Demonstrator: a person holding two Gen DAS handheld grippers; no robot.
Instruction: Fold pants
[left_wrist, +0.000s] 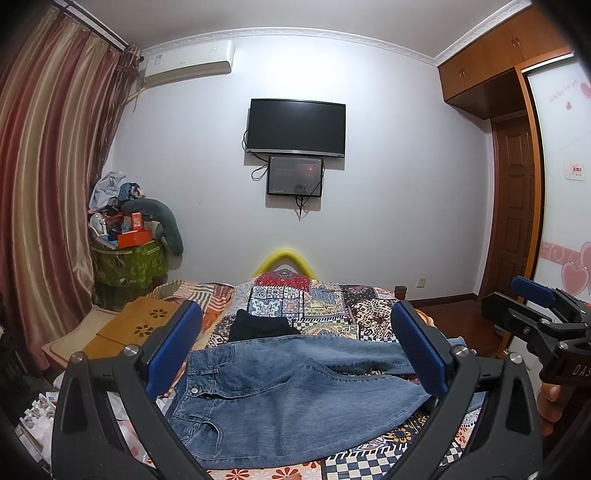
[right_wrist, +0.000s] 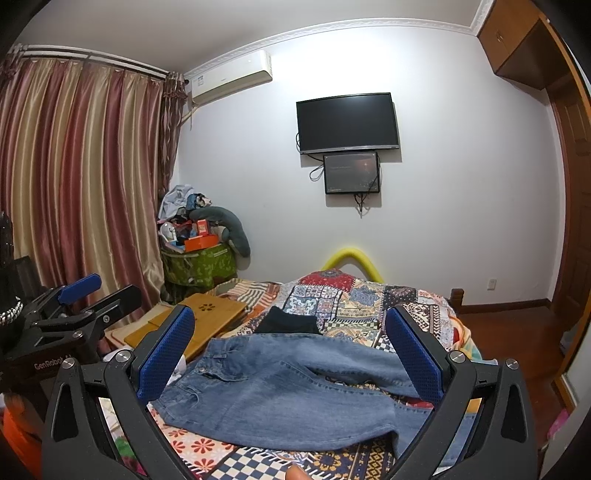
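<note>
- Pants (left_wrist: 295, 398): blue denim, likely heavy, floppy, spread on the bed (left_wrist: 332, 306).
- Best taken at the stiffer waistband (left_wrist: 192, 380) or hems.
- Left tool (left_wrist: 295, 354) and right tool (right_wrist: 291, 354): both spread wide, empty.

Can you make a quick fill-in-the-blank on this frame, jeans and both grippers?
1. The blue jeans lie spread on a patchwork ____.
2. The left gripper and right gripper both hover with jaws ____.
3. Beyond the jeans' waistband lies a folded ____ garment.
4. The jeans' waistband points toward the ____ side of both views.

Missing words: quilt; open; black; left
</note>
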